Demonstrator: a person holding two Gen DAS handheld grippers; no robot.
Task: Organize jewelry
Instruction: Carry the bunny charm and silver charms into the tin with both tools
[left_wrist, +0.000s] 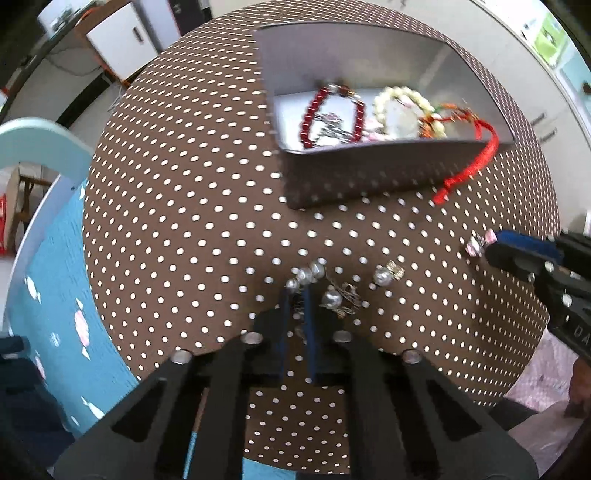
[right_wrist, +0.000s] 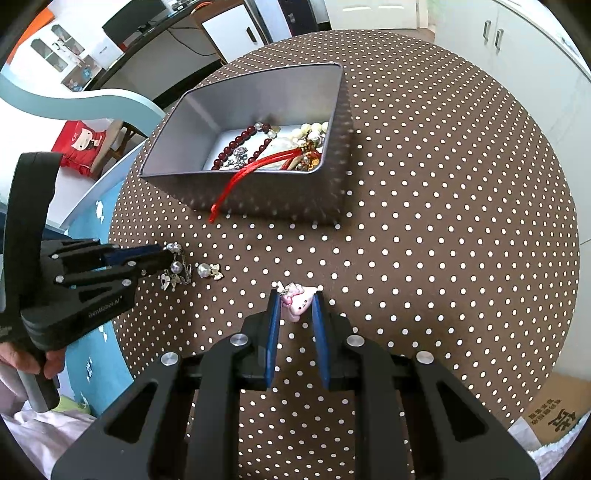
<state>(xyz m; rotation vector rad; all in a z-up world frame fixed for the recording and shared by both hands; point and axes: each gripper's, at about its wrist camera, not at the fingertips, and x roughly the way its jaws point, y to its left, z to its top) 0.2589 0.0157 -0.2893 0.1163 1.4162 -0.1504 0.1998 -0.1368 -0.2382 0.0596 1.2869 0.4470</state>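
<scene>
My left gripper (left_wrist: 297, 291) points down at the table, shut on a silvery pearl piece (left_wrist: 306, 274); its pearls poke out past the tips. From the right wrist view the left gripper (right_wrist: 166, 253) has that pearl piece (right_wrist: 173, 248) at its tips. Two more pearl earrings (left_wrist: 382, 275) (right_wrist: 203, 270) lie just beside it. My right gripper (right_wrist: 296, 293) is shut on a small pink charm (right_wrist: 295, 308) resting on the cloth; it shows as the right gripper (left_wrist: 491, 245) at the right edge. A grey tin box (right_wrist: 258, 199) (left_wrist: 351, 173) holds a red bead bracelet (right_wrist: 236, 142) and a cream one (left_wrist: 399, 94).
A red cord (right_wrist: 229, 188) hangs over the box's front wall onto the brown polka-dot tablecloth (right_wrist: 443, 240). A light-blue chair (left_wrist: 44, 140) stands at the table's left edge. A cardboard box (right_wrist: 554, 417) sits on the floor at lower right. A hand (right_wrist: 22, 360) holds the left gripper's handle.
</scene>
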